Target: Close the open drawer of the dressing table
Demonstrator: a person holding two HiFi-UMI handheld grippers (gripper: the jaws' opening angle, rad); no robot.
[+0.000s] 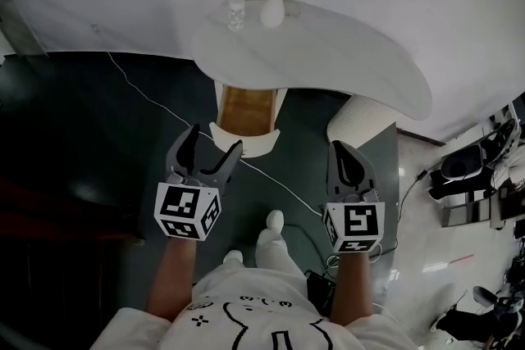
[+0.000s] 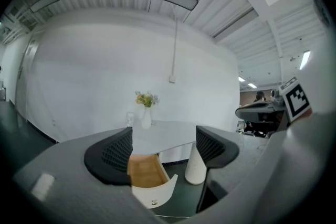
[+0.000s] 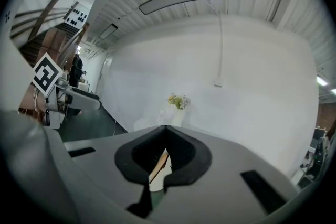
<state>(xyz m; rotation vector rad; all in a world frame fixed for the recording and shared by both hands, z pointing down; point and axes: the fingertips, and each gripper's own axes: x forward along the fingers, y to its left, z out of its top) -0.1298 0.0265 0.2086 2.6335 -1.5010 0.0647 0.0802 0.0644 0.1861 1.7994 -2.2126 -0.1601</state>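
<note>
dressing table (image 1: 344, 53): smooth white top with a rounded, kidney-like outline, set against a plain white wall; it stands on a white ribbed cylindrical pedestal (image 1: 357, 120) under its right part.
drawer (image 1: 244, 115): pulled out from under the table's front edge, towards the person. The front is curved and white with one small round knob (image 2: 154, 202), and the inside is bare wood-toned board.
vase (image 1: 272, 11): white, bulb-shaped with a narrow neck, upright at the back of the tabletop; it holds a small bunch of yellow and pale flowers.
glass (image 1: 236, 12): clear and short, just beside the vase on its left.
left gripper (image 1: 216, 139): grey body with black jaws whose inner pads have a grid texture. The jaws are spread wide with nothing between them, held in the air short of the drawer front — its own view frames the drawer in the gap.
right gripper (image 1: 343, 150): same build, jaw tips pressed together around a small hollow, gripping nothing; it hangs near the pedestal, apart from the table.
marker cubes (image 1: 187, 211): one at the rear of each gripper, white faces with black square patterns.
floor (image 1: 98, 135): dark green and matt below the table, glossy pale tile at the right.
cable (image 1: 148, 94): thin and white, running diagonally across the floor, passing under the drawer.
</note>
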